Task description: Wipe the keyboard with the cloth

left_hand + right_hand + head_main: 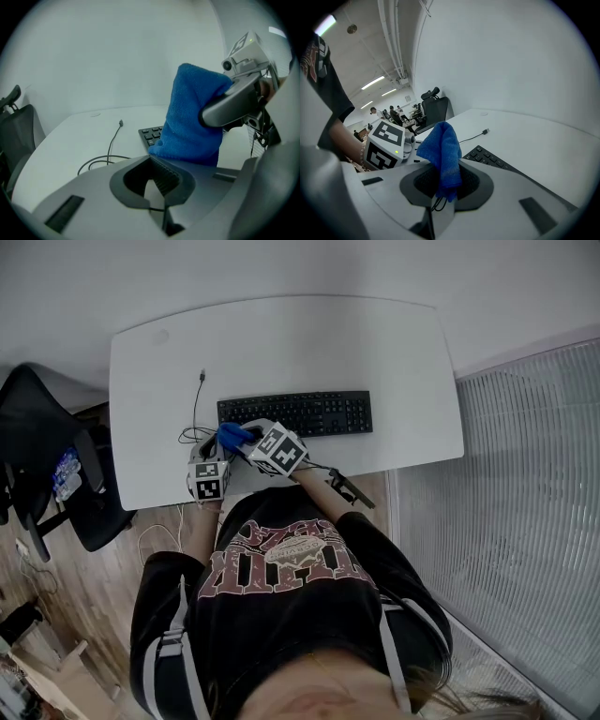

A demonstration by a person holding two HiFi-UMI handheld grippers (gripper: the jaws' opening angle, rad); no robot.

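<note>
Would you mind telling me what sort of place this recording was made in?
Probably an open office or lab: a white desk with a black keyboard, a black office chair beside it, and more chairs under ceiling strip lights in the right gripper view.

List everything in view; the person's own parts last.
desk: 1, white, centre of head view
keyboard: 1, black, on the desk
cable: 1, black, on the desk left of the keyboard
cloth: 1, blue, in the right gripper, at the keyboard's left end
office chair: 1, black, left of the desk
left gripper: 1, grey, jaws together, empty
right gripper: 1, grey, shut on the cloth
</note>
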